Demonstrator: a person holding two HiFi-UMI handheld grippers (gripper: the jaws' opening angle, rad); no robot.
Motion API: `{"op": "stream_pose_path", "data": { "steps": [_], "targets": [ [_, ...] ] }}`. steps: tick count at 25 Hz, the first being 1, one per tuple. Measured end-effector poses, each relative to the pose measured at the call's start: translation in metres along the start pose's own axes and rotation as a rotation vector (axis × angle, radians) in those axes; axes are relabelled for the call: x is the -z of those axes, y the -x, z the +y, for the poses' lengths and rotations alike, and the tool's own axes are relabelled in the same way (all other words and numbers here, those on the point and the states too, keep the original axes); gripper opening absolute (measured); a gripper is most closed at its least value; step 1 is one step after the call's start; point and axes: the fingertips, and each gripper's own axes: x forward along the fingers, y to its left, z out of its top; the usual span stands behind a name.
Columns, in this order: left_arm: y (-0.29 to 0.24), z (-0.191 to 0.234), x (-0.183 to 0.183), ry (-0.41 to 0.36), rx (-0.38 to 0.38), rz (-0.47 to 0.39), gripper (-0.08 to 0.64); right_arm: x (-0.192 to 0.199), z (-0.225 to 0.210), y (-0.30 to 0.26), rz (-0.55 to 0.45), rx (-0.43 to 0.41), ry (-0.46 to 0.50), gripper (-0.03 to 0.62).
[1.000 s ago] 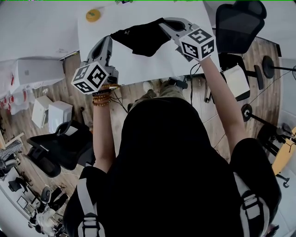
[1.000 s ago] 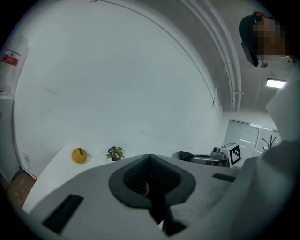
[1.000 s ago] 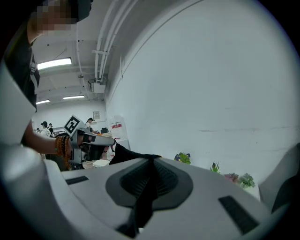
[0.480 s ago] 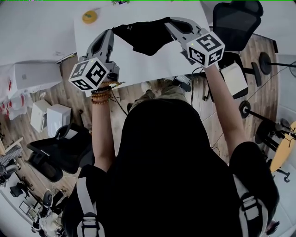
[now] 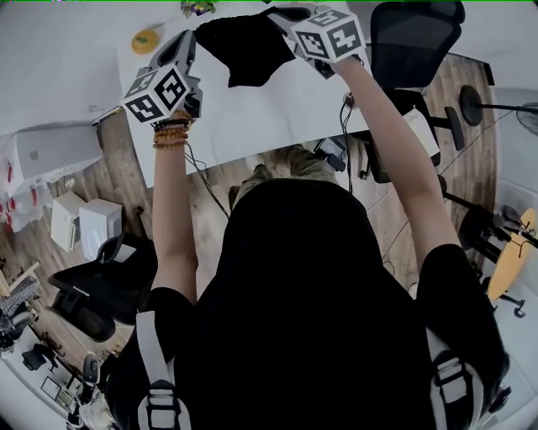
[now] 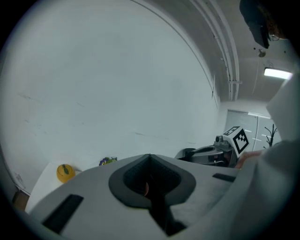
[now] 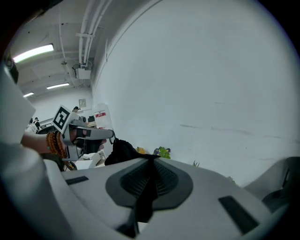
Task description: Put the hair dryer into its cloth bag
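A black cloth bag hangs stretched between my two grippers over the far part of the white table. My left gripper is shut, with a strip of dark cloth pinched in its seam. From the other side my right gripper is shut on the bag's opposite edge, and black cloth runs down between its pads. In the right gripper view the bag sags toward the left gripper. No hair dryer shows in any view.
A yellow round object and a small green-and-purple plant sit at the table's far left by the white wall. A black office chair stands to the right of the table. Cables hang under the table's near edge.
Both grippers have carried the bag farther out over the table, toward the wall. The bag stays stretched between them, and both jaws stay shut.
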Motion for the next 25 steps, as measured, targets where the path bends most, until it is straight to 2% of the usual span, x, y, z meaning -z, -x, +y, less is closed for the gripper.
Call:
{"op": "stream_pose_path", "data": {
  "steps": [2, 6, 9, 13, 16, 19, 21, 25],
  "targets": [
    [-0.015, 0.002, -0.018, -0.046, -0.018, -0.009, 0.025, -0.015, -0.02, -0.009, -0.006, 0.034, -0.003, 0.035],
    [-0.03, -0.005, -0.053, -0.117, -0.027, -0.058, 0.025, -0.047, -0.046, -0.007, -0.107, 0.073, -0.04, 0.035],
    [-0.037, -0.001, -0.048, -0.129, -0.042, -0.037, 0.025, -0.037, -0.052, -0.009, -0.102, 0.072, -0.06, 0.035],
    [-0.031, 0.0, 0.002, -0.099, -0.045, 0.042, 0.025, 0.017, -0.045, -0.013, -0.005, 0.06, -0.067, 0.035],
    [-0.016, -0.013, 0.048, -0.091, -0.004, 0.101, 0.025, 0.061, -0.036, -0.002, 0.031, 0.047, -0.116, 0.035],
    [0.005, -0.029, 0.098, -0.114, 0.033, 0.198, 0.025, 0.101, -0.018, 0.015, 0.067, 0.017, -0.155, 0.035],
    [0.021, -0.035, 0.126, -0.101, 0.046, 0.245, 0.025, 0.12, -0.001, 0.023, 0.087, -0.008, -0.145, 0.037],
    [0.049, -0.042, 0.174, -0.057, 0.052, 0.319, 0.025, 0.148, 0.033, 0.033, 0.136, -0.036, -0.065, 0.037]
  ]
}}
